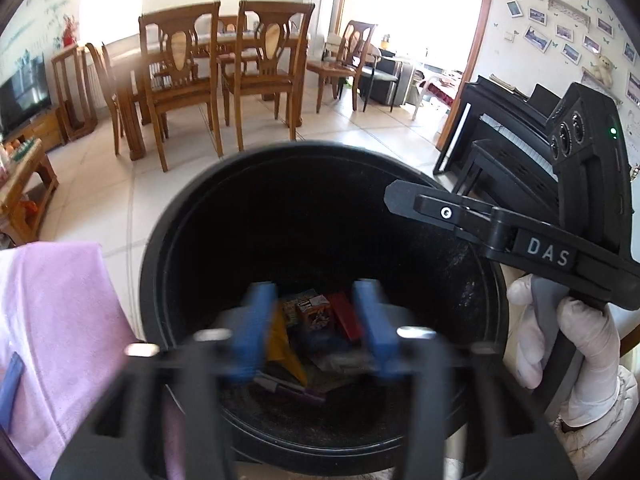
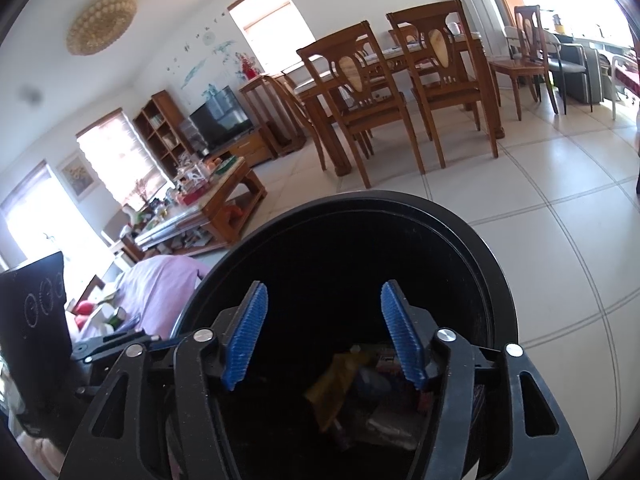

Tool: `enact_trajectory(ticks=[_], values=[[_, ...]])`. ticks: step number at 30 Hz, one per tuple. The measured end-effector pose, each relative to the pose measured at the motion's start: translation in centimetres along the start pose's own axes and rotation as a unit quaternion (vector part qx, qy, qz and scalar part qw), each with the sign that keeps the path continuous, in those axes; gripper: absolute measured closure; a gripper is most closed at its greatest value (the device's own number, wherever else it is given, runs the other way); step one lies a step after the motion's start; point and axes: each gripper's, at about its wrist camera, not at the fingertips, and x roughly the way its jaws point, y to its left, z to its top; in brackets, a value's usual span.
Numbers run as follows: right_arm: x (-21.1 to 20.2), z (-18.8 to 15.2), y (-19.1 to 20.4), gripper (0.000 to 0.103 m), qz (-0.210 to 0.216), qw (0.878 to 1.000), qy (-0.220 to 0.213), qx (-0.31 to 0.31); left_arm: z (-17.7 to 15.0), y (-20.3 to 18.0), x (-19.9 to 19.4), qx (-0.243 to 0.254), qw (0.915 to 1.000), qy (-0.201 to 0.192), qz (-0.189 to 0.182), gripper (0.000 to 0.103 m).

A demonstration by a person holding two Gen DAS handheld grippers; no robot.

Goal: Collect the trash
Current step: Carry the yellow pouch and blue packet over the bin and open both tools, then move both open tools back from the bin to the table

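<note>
A round black trash bin (image 1: 160,240) fills the lower middle of both views, and I look down into it. At its bottom lie a yellow wrapper (image 1: 284,344), small printed cartons (image 1: 314,308), a red box (image 1: 348,316) and purple pens (image 1: 288,390). My left gripper (image 1: 316,322) hangs over the bin mouth, its blue fingers blurred and apart, open with nothing between them. My right gripper (image 2: 324,334) also stands open over the bin (image 2: 400,200), empty, with the yellow wrapper (image 2: 336,380) far below. A white-gloved hand (image 1: 580,344) holds the right gripper's handle.
A lilac cloth (image 1: 60,320) lies left of the bin, also seen in the right wrist view (image 2: 160,292). Wooden dining chairs (image 1: 180,80) and a table stand beyond on pale floor tiles (image 2: 540,220). A black piano (image 1: 500,140) is at the right, a cluttered coffee table (image 2: 216,204) at the left.
</note>
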Motion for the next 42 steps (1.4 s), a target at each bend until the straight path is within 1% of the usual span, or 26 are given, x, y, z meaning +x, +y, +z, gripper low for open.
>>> enact_trajectory(ticks=[1,2,3,4,5,7,8,17,24,28,35,39,41,42], values=[[-0.2,0.0,0.2,0.033,0.002,1.0,-0.003,-0.001,-0.1,-0.2,-0.5,0.006,0.9999,-0.014,0.006,0.02],[-0.3,0.1,0.2,0.03,0.003,1.0,-0.005,-0.001,-0.1,-0.4,-0.8,0.011,0.9996,-0.024,0.011,0.011],[-0.4,0.1,0.3,0.024,0.003,1.0,-0.007,0.0,-0.1,-0.6,-1.1,0.017,0.9993,-0.032,0.014,0.008],[-0.5,0.0,0.4,0.02,0.004,1.0,-0.01,0.003,-0.2,-0.8,-1.2,0.024,0.999,-0.035,0.016,0.005],[-0.6,0.1,0.3,0.018,0.005,1.0,-0.013,0.005,-0.2,-1.0,-1.3,0.03,0.9988,-0.034,0.019,0.005],[-0.8,0.0,0.3,0.008,0.004,1.0,-0.017,0.009,-0.4,-1.3,-1.2,0.041,0.9984,-0.028,0.029,0.005],[-0.8,0.0,0.4,0.006,0.002,1.0,-0.018,0.01,-0.4,-1.4,-1.2,0.044,0.9982,-0.026,0.032,0.005],[-0.5,0.0,1.5,0.005,0.013,1.0,-0.004,0.012,-1.5,-0.8,-3.1,0.049,0.9972,-0.035,0.044,0.005],[0.3,0.3,3.8,0.005,0.027,0.999,0.011,0.014,-2.7,1.3,-5.6,0.035,0.9967,-0.039,0.062,0.005],[1.3,0.4,5.9,0.005,0.04,0.999,0.017,0.003,-3.8,3.2,-7.4,0.021,0.9959,-0.04,0.079,0.005],[3.8,0.2,11.3,0.005,0.067,0.997,0.038,-0.026,-5.5,8.7,-10.8,-0.029,0.9926,-0.046,0.108,0.005],[5.5,-0.3,15.0,0.005,0.082,0.994,0.05,-0.051,-6.8,12.6,-13.3,-0.066,0.9886,-0.055,0.124,0.005],[6.4,-0.7,17.2,0.005,0.086,0.992,0.058,-0.07,-7.5,14.7,-14.6,-0.089,0.9849,-0.061,0.136,0.005],[6.9,-1.0,18.3,0.005,0.086,0.991,0.062,-0.08,-7.9,16.0,-15.3,-0.105,0.9816,-0.066,0.145,0.005]])
